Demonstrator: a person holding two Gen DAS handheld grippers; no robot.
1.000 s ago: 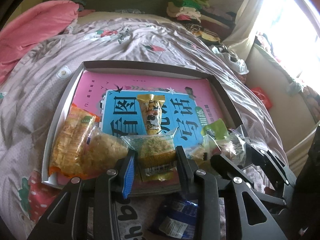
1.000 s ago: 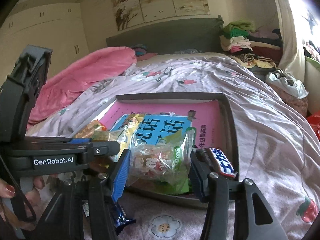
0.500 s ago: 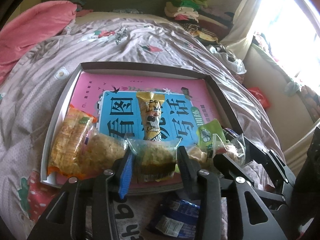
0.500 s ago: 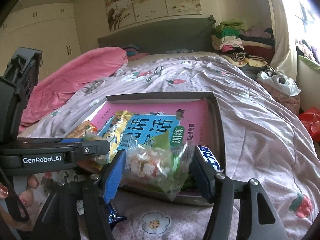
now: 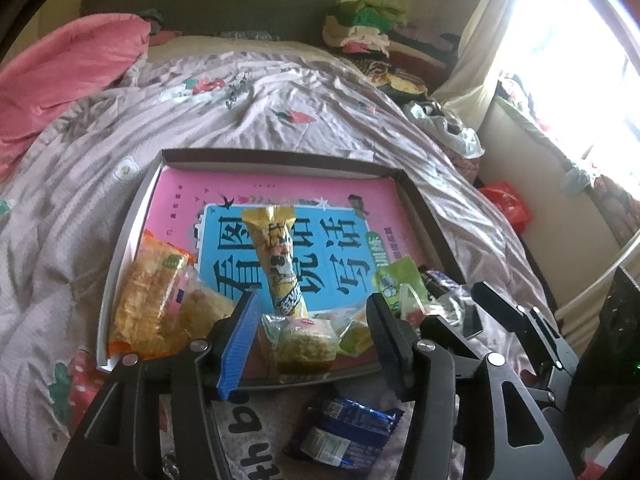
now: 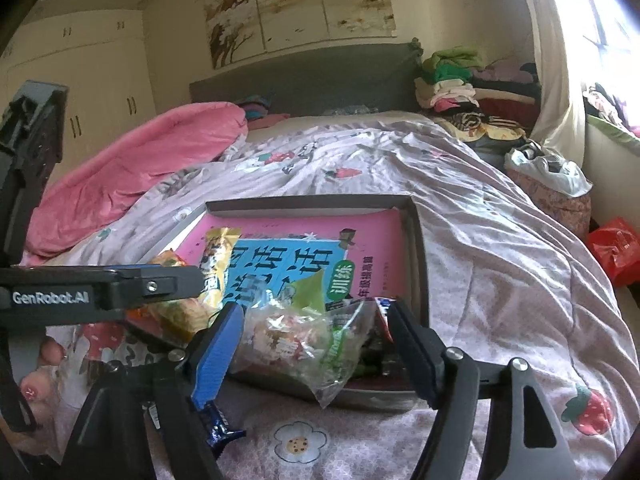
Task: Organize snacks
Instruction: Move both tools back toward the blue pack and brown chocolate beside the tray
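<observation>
Left wrist: tray (image 5: 128,236) far half bare — left gripper (image 5: 310,322) opening around clear crumbly packet (image 5: 304,346); right gripper (image 6: 316,330) opening, released crinkled candy bag (image 6: 296,340).

Shallow tray (image 5: 120,240) on the bedspread ahead of both tongs, lined with a pink-and-blue book. Yellow stick pack (image 5: 278,256) lengthwise at centre, beyond the left tongs (image 5: 310,344). Orange cracker pack (image 5: 152,300) left of them. Clear crumb-cake pack (image 5: 306,344) between their opening jaws, untouched. Clear candy bag (image 6: 296,340) between the opening right tongs (image 6: 316,356). Blue pack (image 5: 344,436) off the tray, below.
</observation>
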